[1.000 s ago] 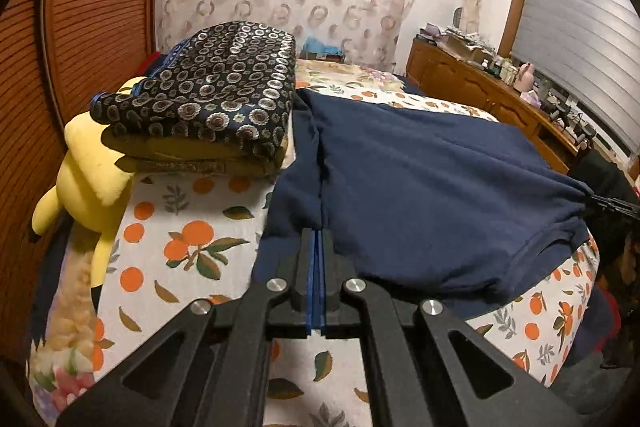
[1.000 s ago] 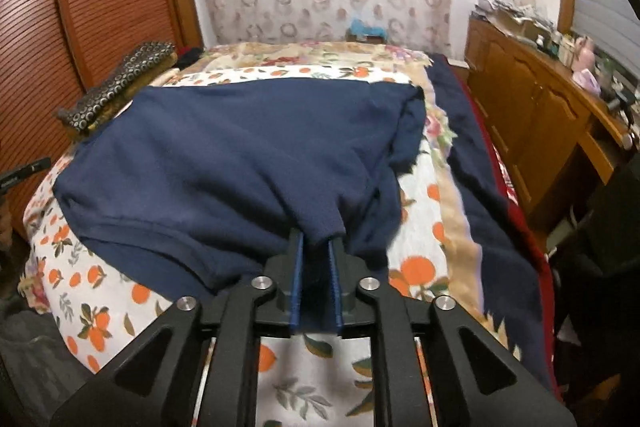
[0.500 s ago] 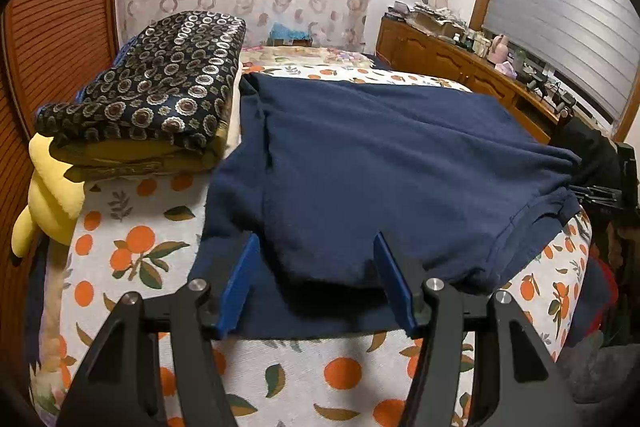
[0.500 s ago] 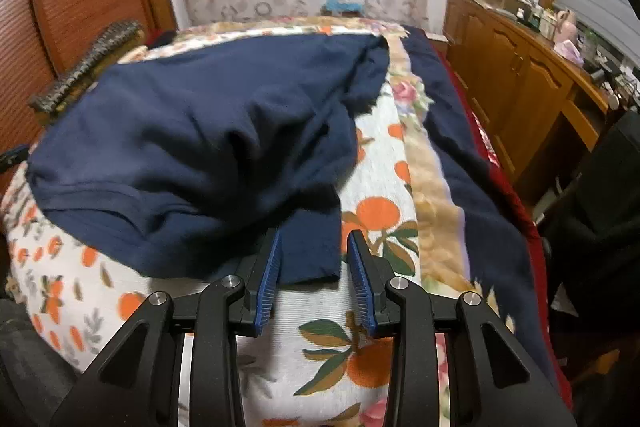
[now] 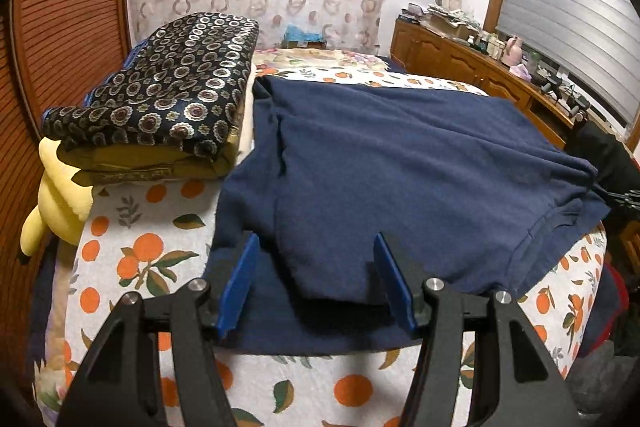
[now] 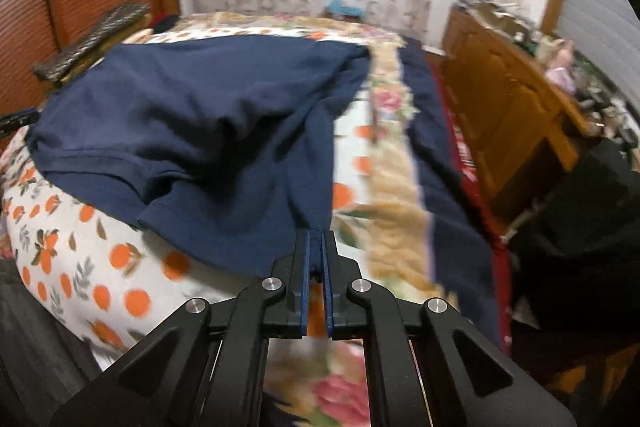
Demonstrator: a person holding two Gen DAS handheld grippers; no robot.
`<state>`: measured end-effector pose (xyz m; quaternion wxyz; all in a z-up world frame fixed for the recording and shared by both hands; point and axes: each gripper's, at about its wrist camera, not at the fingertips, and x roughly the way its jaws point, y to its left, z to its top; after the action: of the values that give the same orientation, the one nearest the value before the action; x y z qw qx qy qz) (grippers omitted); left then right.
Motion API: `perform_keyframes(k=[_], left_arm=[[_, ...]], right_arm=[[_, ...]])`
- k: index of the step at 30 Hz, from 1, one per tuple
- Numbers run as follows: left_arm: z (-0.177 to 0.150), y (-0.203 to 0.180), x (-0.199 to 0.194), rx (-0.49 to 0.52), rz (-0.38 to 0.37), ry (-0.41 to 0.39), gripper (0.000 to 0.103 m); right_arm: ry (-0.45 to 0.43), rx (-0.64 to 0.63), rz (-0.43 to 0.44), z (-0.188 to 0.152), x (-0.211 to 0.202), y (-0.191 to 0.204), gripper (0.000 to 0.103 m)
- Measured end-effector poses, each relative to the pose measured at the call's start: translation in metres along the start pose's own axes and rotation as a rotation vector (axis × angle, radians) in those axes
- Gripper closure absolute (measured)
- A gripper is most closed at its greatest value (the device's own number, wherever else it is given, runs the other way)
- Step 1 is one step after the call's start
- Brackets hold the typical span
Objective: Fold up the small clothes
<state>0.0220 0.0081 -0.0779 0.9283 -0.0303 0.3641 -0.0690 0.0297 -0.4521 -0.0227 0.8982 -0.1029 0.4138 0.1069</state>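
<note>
A navy blue shirt [image 5: 400, 163] lies spread on the orange-print bed cover [image 5: 132, 251]. My left gripper [image 5: 316, 267] is open, its blue pads on either side of the shirt's near folded edge, holding nothing. In the right wrist view the same shirt [image 6: 208, 115] lies rumpled, and my right gripper [image 6: 317, 247] is shut on the near tip of a sleeve or corner of it, pulling the cloth into a taut ridge. The right view is blurred by motion.
A folded dark patterned cloth [image 5: 168, 91] rests on a yellow plush toy [image 5: 56, 199] at the left. A wooden dresser [image 5: 480, 75] with clutter stands at the right. A dark blanket [image 6: 444, 163] runs along the bed's right side.
My left gripper let go of the shirt and opened wide, staying at its near edge. My right gripper opened, then shut again on a corner of the shirt and moved.
</note>
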Motion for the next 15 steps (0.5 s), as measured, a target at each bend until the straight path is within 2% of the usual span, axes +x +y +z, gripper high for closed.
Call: perform_keyframes(k=[6,9,12,15], left_arm=[[0.0,0.011,0.002,-0.019,0.024,0.0,0.044],[-0.002,0.015,0.003,-0.018,0.042,0.007,0.044],[-0.003,0.017,0.005,-0.021,0.051,0.014,0.044],[-0.005,0.017,0.005,-0.019,0.055,0.02,0.044]], right_arm=[[0.027,0.027,0.017,-0.004,-0.013,-0.013,0.099],[-0.011,0.031,-0.01,0.003,-0.018,-0.01,0.095],[-0.051,0.024,-0.016,0.011,-0.021,-0.005,0.087],[-0.075,0.024,-0.012,0.022,-0.017,0.0,0.086]])
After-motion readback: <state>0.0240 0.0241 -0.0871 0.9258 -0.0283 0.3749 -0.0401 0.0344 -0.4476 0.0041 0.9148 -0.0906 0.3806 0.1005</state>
